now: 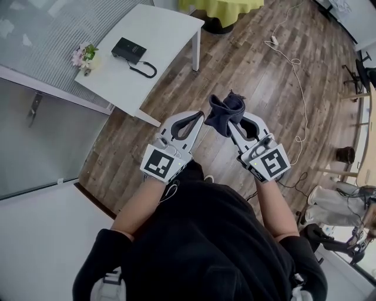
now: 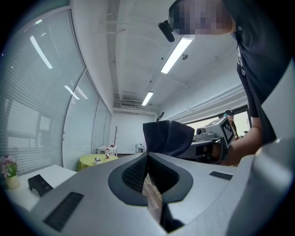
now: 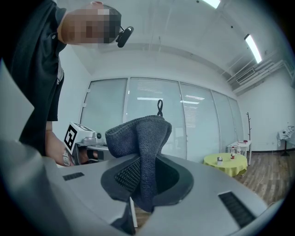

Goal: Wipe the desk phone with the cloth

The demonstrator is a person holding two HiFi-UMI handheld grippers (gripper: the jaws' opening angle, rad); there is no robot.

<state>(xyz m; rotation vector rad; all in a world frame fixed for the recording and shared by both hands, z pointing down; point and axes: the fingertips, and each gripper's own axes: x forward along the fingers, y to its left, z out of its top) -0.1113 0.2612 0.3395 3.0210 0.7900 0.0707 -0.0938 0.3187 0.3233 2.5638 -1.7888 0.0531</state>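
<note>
A black desk phone [image 1: 128,49] with a coiled cord lies on a small white table [image 1: 158,35] at the upper left of the head view, well ahead of both grippers. It also shows small at the lower left of the left gripper view as the phone [image 2: 39,184]. My right gripper [image 1: 233,124] is shut on a dark grey cloth [image 1: 225,113], which bunches up above its jaws [image 3: 140,143]. The left gripper [image 1: 198,119] is shut with nothing in it, right beside the cloth [image 2: 167,137]. Both are held over the wooden floor, close to the person's body.
A small pot of pink flowers [image 1: 84,57] stands on the white table's left end. A round table with a yellow cloth [image 1: 223,9] is beyond. A white cable [image 1: 296,82] trails across the floor at right. Glass partition walls run along the left.
</note>
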